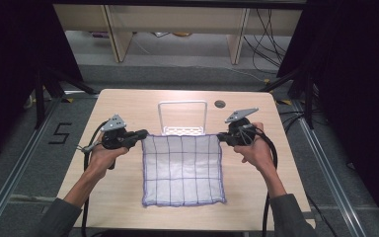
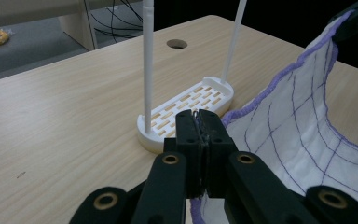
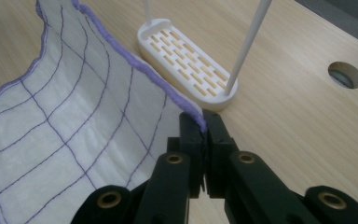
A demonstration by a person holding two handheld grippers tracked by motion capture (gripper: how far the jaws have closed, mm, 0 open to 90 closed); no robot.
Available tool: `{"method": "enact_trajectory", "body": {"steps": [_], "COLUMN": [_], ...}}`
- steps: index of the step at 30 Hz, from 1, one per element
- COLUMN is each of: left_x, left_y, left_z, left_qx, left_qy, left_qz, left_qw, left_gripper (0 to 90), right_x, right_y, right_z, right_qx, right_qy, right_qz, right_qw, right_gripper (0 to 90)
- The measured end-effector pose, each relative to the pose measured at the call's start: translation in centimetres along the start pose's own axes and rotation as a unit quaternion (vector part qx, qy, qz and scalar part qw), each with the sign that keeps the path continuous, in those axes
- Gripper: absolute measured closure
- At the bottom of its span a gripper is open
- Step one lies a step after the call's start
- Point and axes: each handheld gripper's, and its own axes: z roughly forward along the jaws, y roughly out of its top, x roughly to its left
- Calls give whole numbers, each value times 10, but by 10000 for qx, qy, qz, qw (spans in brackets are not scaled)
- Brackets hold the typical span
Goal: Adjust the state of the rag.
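A white cloth (image 1: pixel 182 170) with a purple grid and purple hem is stretched between both grippers, its far edge lifted and its near edge resting on the table. My left gripper (image 1: pixel 142 134) is shut on the cloth's far left corner; in the left gripper view its jaws (image 2: pixel 199 122) pinch the hem of the cloth (image 2: pixel 298 126). My right gripper (image 1: pixel 220 137) is shut on the far right corner, seen in the right gripper view (image 3: pixel 204 122) with the cloth (image 3: pixel 74 126) sagging away. A white rack (image 1: pixel 183 118) with a slotted base and a tall hoop stands just behind the cloth.
The wooden table (image 1: pixel 128 106) has a round cable hole (image 1: pixel 220 103) at the back right. The rack's slotted base (image 2: pixel 186 105) (image 3: pixel 186 58) lies close in front of both grippers. Table edges drop to a grey floor with metal rails on both sides.
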Motion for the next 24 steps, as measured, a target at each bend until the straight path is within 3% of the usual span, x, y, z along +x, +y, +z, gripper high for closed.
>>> {"method": "enact_trajectory", "body": {"steps": [1, 7, 10, 19, 24], "left_x": [-2, -12, -22, -50, -60], "left_y": [-1, -12, -22, -49, -62], "left_z": [-1, -10, -15, -32, -38], "left_qx": [11, 39, 106, 276, 347], "left_qy": [-11, -227, -271, -478, -611], "left_qz": [24, 50, 147, 378, 399], "left_qw": [10000, 9997, 9995, 9978, 9967], "left_gripper": [872, 872, 872, 870, 870], "right_x": [1, 7, 18, 44, 56], "right_y": [-1, -17, -29, -53, -66], "right_z": [1, 0, -5, -13, -14], "right_qx": [-95, -84, -28, -119, -66], "right_qy": [-37, 43, 36, 45, 22], "right_qz": [17, -126, -28, -242, -416], "right_qw": [9999, 9999, 10000, 9996, 9991], "right_gripper": [889, 889, 889, 888, 888]}}
